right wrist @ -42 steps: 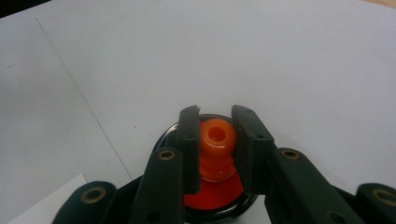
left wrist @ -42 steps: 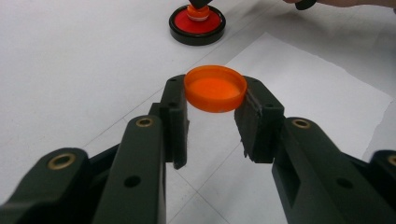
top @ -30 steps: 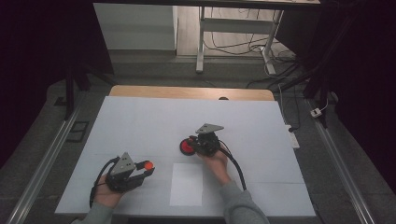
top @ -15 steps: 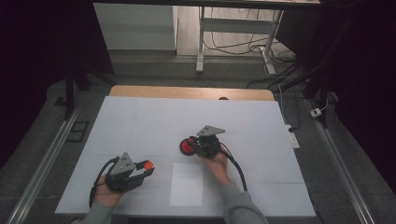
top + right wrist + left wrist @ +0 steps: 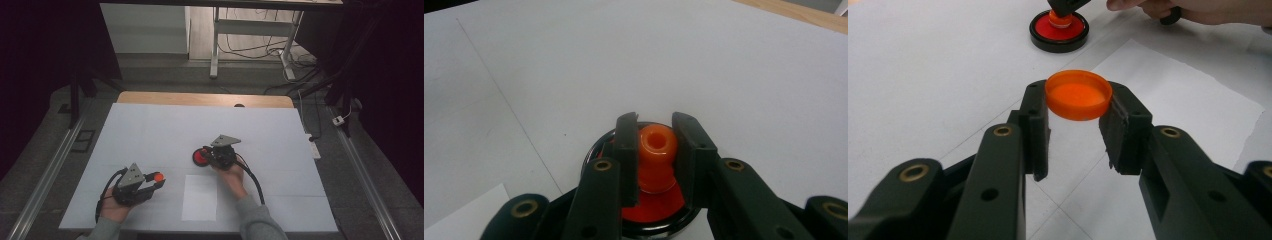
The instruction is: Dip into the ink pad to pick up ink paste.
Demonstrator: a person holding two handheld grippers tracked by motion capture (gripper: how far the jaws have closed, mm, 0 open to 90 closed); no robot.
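Between the left gripper's (image 5: 1075, 125) pads, an orange cap (image 5: 1078, 94) (pinched).

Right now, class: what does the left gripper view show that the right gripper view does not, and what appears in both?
Left gripper view alone: an orange cap clamped between the left gripper fingers, and a white paper sheet's broad face.

Right gripper view alone: the right gripper fingers closed on an orange nozzle, whose top hole is visible, and the table's wooden edge.

Both: the red and black disc under the nozzle.
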